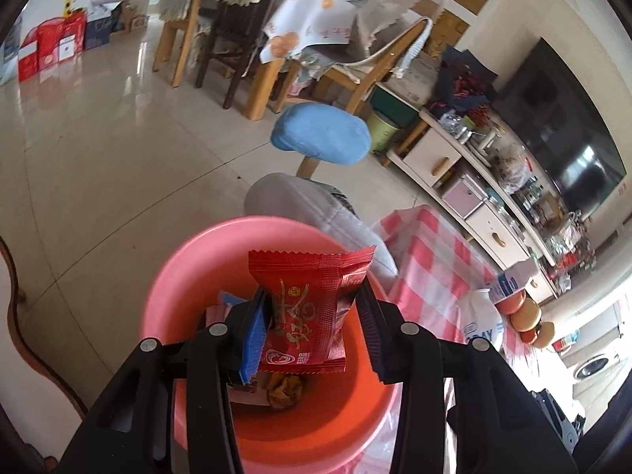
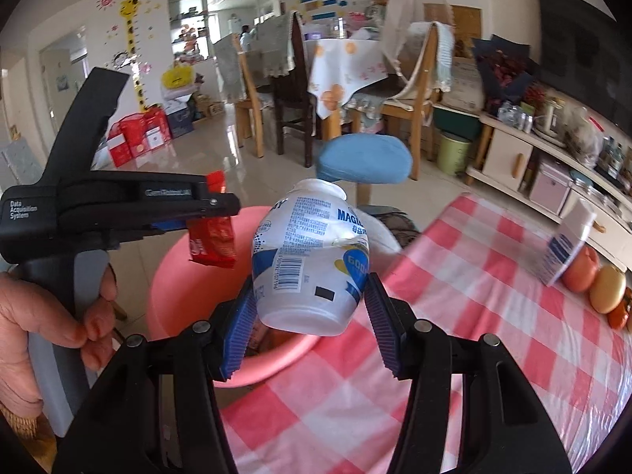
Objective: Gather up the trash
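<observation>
Left wrist view: left gripper (image 1: 312,316), jaws clamped on the red snack wrapper (image 1: 312,308), long axis upright, directly above the pink basin (image 1: 177,276).
Basin contents: scraps of trash at the bottom, directly under the wrapper.
Right wrist view: left gripper (image 2: 221,205) at left, over the basin (image 2: 177,276).
Right gripper (image 2: 312,316): jaws holding the white plastic bottle (image 2: 312,252), neck pointing away, at the basin's near rim.
Counter (image 2: 474,316): pink checked cloth.
Judgement: left hand nearer release; bottle needs carrying leftward.
</observation>
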Motion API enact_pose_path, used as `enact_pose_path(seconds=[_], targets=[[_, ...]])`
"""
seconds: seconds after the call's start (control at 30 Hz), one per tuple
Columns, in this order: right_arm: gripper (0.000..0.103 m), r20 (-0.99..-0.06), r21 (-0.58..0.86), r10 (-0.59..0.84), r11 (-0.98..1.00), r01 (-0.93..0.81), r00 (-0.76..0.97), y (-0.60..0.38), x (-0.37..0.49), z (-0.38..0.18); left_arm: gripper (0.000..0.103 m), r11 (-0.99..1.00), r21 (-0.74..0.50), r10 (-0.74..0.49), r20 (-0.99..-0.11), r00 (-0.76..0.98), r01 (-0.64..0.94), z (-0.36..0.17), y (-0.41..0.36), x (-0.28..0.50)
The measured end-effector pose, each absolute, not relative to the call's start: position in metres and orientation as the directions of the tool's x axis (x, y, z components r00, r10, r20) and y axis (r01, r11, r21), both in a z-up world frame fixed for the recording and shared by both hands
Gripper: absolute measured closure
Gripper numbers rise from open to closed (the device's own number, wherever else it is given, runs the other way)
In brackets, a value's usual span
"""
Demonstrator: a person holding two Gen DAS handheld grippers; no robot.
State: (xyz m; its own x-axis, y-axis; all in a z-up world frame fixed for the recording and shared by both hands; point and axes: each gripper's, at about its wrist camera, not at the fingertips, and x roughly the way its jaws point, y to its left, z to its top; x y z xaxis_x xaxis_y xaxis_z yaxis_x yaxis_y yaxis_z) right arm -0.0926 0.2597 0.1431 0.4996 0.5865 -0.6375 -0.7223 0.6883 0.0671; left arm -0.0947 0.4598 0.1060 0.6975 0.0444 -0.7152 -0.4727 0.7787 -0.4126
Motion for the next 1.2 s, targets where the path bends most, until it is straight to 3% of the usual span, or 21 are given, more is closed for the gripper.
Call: enact_pose_path(seconds=[0.3, 0.33, 0.37, 0.43, 0.6, 1.2], targets=[[0.047, -0.676, 0.074, 0.592, 0.646, -0.759, 0.439, 0.285, -0.098, 0.119, 0.057, 0.759, -0.394, 0.063, -0.748, 0.661, -0.518, 0.092, 0.470, -0.093], [0.045, -0.677, 0.074, 0.592, 0.645, -0.761, 0.436, 0.286, -0.099, 0.117, 0.053, 0.761, -0.389, 0.064, -0.751, 0.657, -0.519, 0.091, 0.468, -0.092], [0.035, -0.684, 0.076, 0.587, 0.647, -0.758, 0.433, 0.287, -0.099, 0.114, 0.048, 0.762, -0.384, 0.069, -0.753, 0.655, -0.522, 0.091, 0.467, -0.093], [0.026, -0.681, 0.098, 0.593, 0.655, -0.749, 0.430, 0.282, -0.098, 0.111, 0.029, 0.762, -0.369, 0.092, -0.752, 0.653, -0.533, 0.093, 0.466, -0.094], [0.018, -0.666, 0.134, 0.588, 0.700, -0.702, 0.459, 0.255, -0.093, 0.111, 0.015, 0.778, -0.331, 0.131, -0.745, 0.654, -0.533, 0.102, 0.457, -0.093], [0.014, -0.646, 0.164, 0.529, 0.800, -0.577, 0.550, 0.161, -0.098, 0.111, 0.009, 0.859, -0.253, 0.158, -0.697, 0.699, -0.446, 0.135, 0.401, -0.079]])
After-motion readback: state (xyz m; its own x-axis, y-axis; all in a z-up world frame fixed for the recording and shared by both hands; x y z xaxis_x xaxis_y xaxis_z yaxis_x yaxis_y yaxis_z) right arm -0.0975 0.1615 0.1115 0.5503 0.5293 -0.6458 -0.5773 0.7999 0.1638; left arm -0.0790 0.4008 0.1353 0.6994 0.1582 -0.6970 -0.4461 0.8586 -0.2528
